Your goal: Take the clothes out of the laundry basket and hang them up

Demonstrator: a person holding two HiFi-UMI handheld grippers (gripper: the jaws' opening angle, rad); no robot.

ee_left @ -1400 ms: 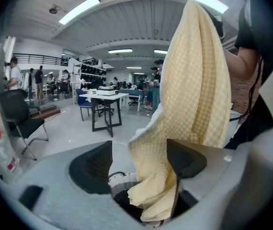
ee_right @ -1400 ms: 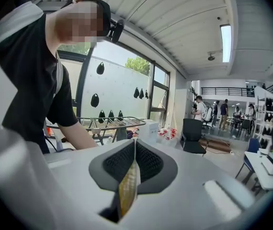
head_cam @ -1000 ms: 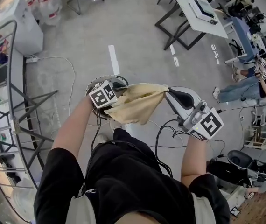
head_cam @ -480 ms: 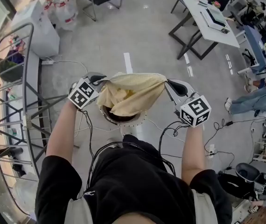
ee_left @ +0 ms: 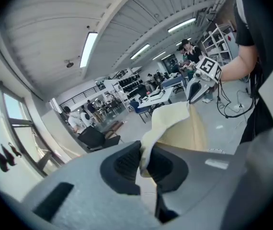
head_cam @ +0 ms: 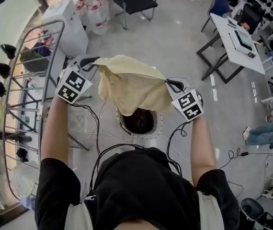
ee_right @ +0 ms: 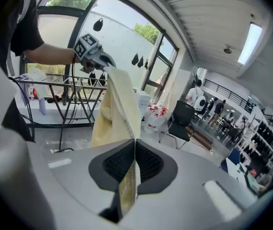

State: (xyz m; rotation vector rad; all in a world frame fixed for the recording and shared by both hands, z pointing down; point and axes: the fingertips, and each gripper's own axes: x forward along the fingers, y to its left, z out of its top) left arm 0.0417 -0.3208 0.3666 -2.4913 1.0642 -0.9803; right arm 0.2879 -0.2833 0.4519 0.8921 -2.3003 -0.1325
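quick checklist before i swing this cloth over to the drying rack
1. left gripper shut on a corner of the cloth: ok
2. right gripper shut on the opposite edge: ok
3. cloth lifted clear of the laundry basket: ok
4. cloth pulled flat: not ok, it sags in folds between the grippers
5. free rail on the drying rack: cannot tell from these views

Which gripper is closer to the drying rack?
Left. The left gripper is close beside the rack; the right gripper is farther off, at the cloth's other end.
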